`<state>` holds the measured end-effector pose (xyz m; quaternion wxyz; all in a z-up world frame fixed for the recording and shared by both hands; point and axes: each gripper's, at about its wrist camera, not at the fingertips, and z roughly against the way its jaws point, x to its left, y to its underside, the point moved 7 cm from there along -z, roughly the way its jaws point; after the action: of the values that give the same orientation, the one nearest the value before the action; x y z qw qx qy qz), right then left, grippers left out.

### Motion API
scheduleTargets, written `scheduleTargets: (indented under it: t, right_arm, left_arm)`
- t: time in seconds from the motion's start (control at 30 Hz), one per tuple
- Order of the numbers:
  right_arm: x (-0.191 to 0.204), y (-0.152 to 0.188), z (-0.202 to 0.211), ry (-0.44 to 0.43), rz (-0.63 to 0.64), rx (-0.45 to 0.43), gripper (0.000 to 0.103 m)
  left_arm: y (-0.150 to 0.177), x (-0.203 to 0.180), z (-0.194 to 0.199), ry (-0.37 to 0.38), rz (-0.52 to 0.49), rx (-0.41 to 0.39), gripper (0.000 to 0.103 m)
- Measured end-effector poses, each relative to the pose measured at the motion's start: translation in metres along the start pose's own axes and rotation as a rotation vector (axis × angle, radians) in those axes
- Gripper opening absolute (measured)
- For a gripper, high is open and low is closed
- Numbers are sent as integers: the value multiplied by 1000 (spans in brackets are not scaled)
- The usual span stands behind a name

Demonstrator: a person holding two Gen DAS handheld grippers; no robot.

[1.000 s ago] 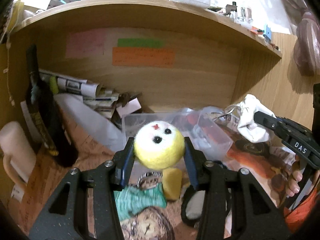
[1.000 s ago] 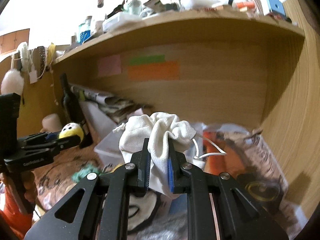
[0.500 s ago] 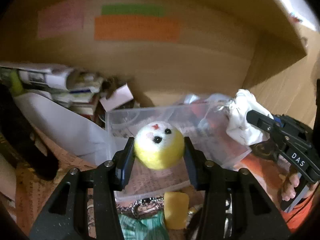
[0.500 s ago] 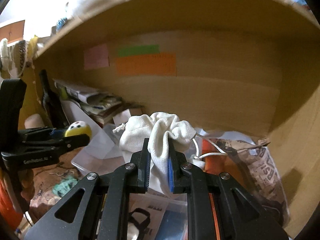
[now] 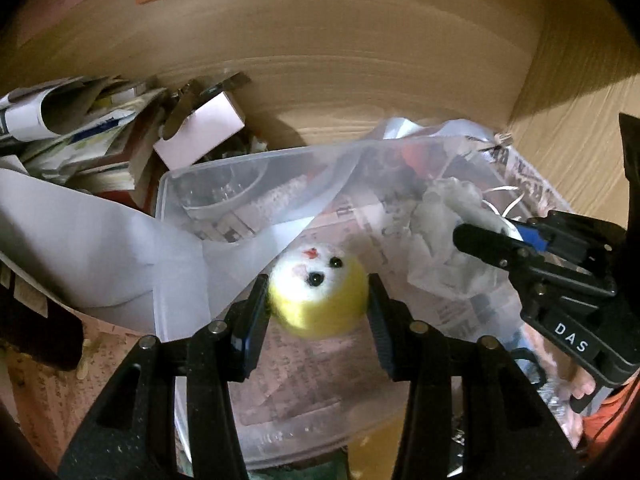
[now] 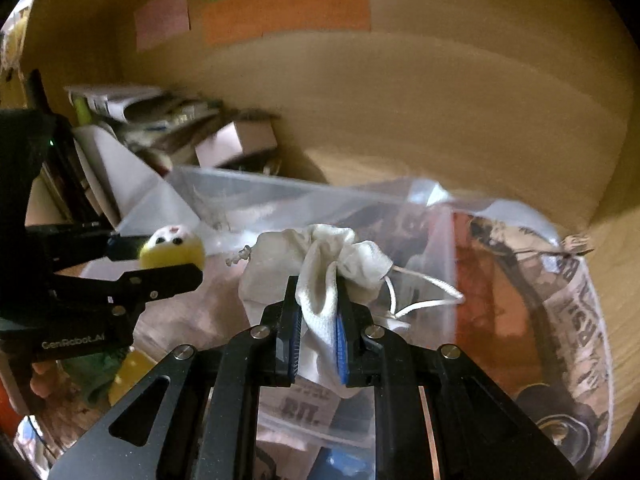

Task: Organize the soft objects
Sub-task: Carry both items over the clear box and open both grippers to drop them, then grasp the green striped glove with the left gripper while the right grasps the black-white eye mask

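Note:
My left gripper (image 5: 318, 300) is shut on a round yellow plush ball (image 5: 318, 296) with a white face and black eyes, held just above the clear plastic bin (image 5: 192, 176). It also shows in the right wrist view (image 6: 172, 248). My right gripper (image 6: 318, 320) is shut on a white drawstring cloth pouch (image 6: 316, 268), held over the right half of the same bin (image 6: 240, 188). In the left wrist view the pouch (image 5: 444, 236) hangs from the right gripper (image 5: 460, 236) to the right of the ball.
The bin sits in a wooden shelf nook with a back wall (image 5: 360, 40) and a right side wall (image 5: 580, 120). Stacked papers and a small box (image 5: 200, 136) lie at the left. A yellow sponge (image 6: 128, 376) and green cloth lie in front. Newspaper lines the bin floor.
Both grippers have moved forward and down into the shelf nook, now over the clear bin. Each still holds its object; the ball and pouch are closer together.

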<state>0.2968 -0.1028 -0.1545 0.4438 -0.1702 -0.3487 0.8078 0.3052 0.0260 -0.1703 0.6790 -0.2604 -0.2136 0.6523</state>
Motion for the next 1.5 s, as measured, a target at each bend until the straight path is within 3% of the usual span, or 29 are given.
scheduleTargets:
  t: [0.13, 0.27, 0.43, 0.6, 0.77, 0.83, 1.0, 1.23, 1.5]
  right_arm:
    - [1, 6, -9, 3, 6, 25, 14]
    - [0, 10, -11, 14, 11, 37, 17]
    - [1, 9, -7, 21, 11, 22, 37]
    - [1, 3, 17, 41, 3, -48, 55]
    - [1, -6, 57, 72, 4, -157, 74]
    - [3, -7, 76, 81, 4, -207, 85]
    - [11, -1, 108, 61, 7, -275, 96]
    - [27, 26, 118, 14, 15, -276, 100]
    - [34, 69, 82, -17, -5, -129, 100]
  left_arm:
    - [2, -6, 2, -8, -20, -2, 51]
    - [-1, -4, 2, -22, -24, -4, 66]
    - [-3, -6, 18, -15, -15, -38, 72]
    - [-6, -7, 51, -8, -7, -106, 80]
    - [-4, -6, 93, -23, -11, -206, 98]
    - [0, -4, 108, -23, -7, -236, 101]
    - [17, 4, 130, -51, -11, -269, 102]
    - [61, 18, 129, -63, 7, -212, 103]
    - [115, 36, 97, -79, 44, -79, 103]
